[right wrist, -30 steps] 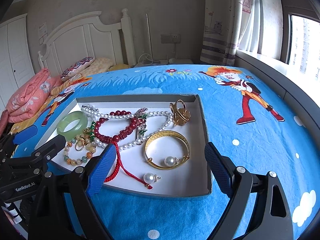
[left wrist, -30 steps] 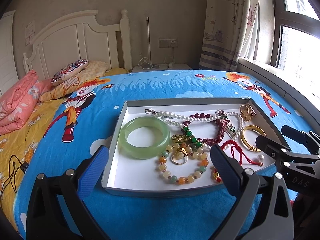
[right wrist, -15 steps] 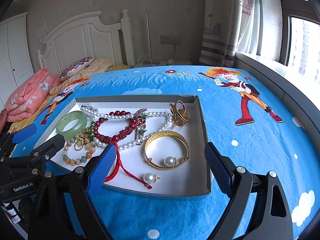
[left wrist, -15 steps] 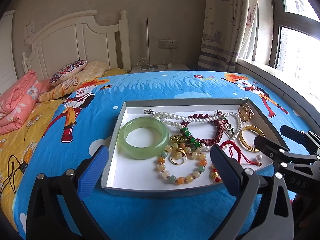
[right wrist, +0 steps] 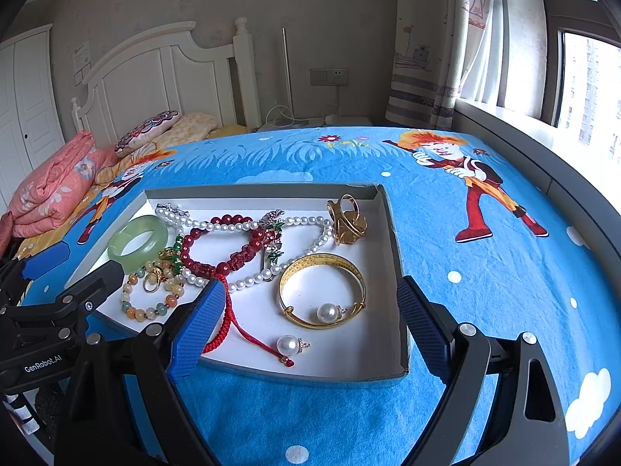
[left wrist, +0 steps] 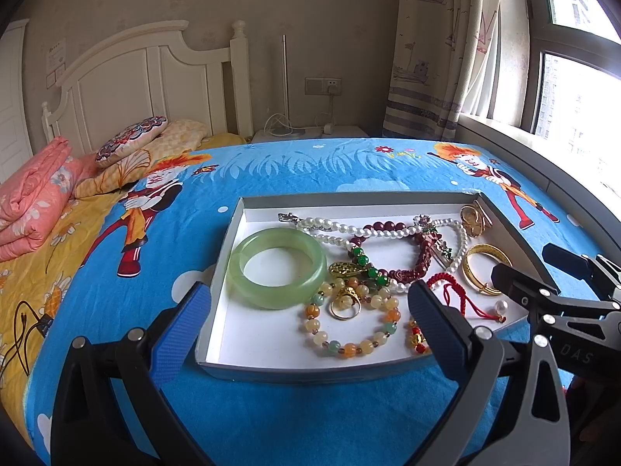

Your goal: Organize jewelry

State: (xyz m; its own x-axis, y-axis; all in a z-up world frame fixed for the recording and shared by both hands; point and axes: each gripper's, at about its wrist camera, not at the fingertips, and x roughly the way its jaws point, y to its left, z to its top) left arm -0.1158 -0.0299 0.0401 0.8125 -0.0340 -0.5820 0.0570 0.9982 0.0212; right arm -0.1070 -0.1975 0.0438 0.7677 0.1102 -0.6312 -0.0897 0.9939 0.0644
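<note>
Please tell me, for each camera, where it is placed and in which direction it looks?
Left wrist: sits on the left claw, looks down across the bed at the tray, nearest the jade bangle; both own fingers show, and the right claw's side at right.
Right wrist: sits on the right claw, same direction, nearest the gold bangle; both own fingers show, and the left claw's side at left.
Shared: tray, jewelry, headboard, window.
</note>
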